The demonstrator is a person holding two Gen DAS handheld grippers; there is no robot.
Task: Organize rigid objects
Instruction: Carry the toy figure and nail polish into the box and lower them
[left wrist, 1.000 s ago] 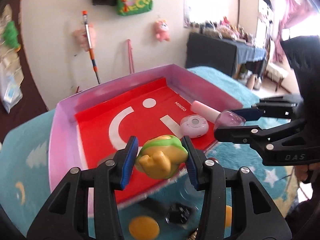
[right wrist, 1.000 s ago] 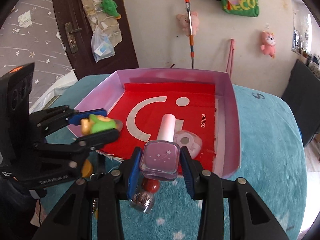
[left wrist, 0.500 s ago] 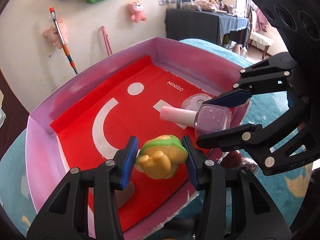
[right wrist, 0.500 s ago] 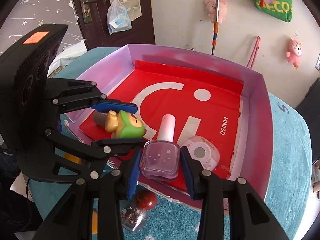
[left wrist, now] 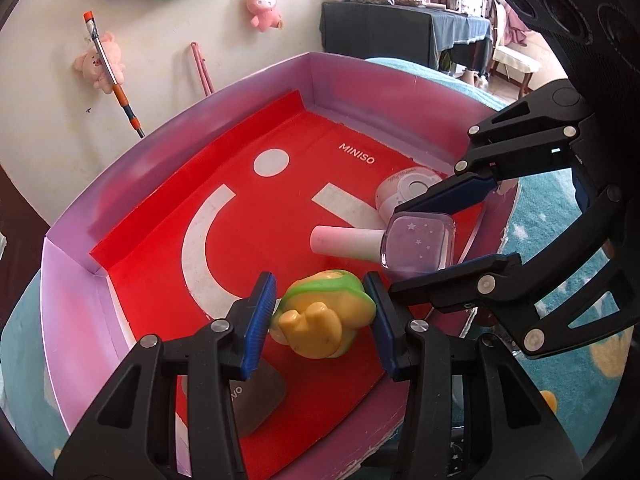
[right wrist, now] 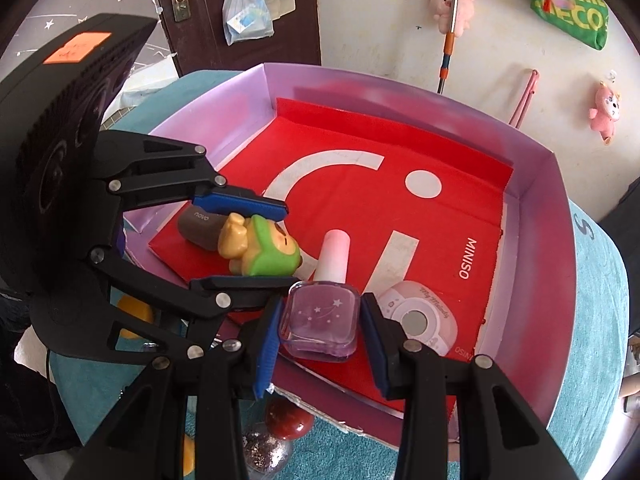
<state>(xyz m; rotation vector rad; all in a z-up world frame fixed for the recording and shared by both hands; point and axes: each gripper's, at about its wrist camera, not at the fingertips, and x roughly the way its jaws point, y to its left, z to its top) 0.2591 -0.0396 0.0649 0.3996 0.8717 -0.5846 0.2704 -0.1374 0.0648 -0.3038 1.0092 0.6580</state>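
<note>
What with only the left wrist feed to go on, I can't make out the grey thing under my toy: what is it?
Observer: A brown-grey tube printed "novo", lying on the red liner beside your toy.
Operator: Anything left outside the box?
Observer: A red-capped glitter bottle on the teal cloth, just outside the near wall of the box, below the right gripper.
Operator: How is the toy turned?
Observer: Its face, on the green hood, is turned upward, away from your camera.
</note>
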